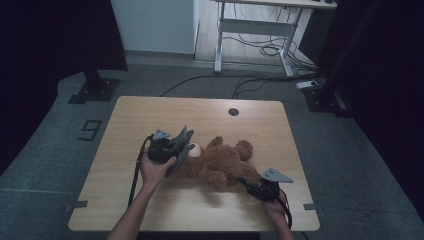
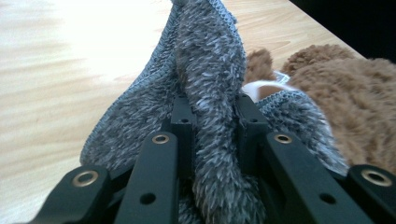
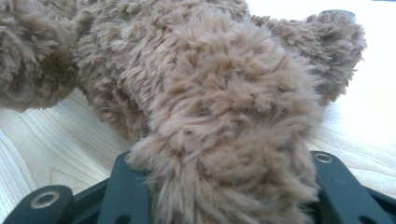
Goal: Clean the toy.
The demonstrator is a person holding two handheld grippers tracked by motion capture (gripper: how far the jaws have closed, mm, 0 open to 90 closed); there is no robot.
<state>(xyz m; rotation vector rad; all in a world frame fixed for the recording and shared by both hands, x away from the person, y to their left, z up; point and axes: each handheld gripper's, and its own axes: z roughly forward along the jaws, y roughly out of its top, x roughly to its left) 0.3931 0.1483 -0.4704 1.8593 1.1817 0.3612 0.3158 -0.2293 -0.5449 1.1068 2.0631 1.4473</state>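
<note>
Brown plush bear (image 1: 220, 162) lies mid-desk (image 1: 150, 112), grey fuzzy cloth (image 1: 181, 145) at its head end. My left claw (image 2: 210, 116) pinches fold of cloth; my right claw (image 3: 224, 186) clamps bear's limb. I judge both light, soft, floppy, non-fragile; pile compresses, so I grip deep on thick folds, not loose fur.

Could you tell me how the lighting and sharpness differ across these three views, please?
High view: dim and soft, with dark surroundings and the teddy bear casting a faint shadow on the table. Left gripper view: sharp on the grey cloth, while glare washes out the wood at upper left. Right gripper view: the bear's fur is close and slightly soft, and the tabletop at right is overexposed.
</note>
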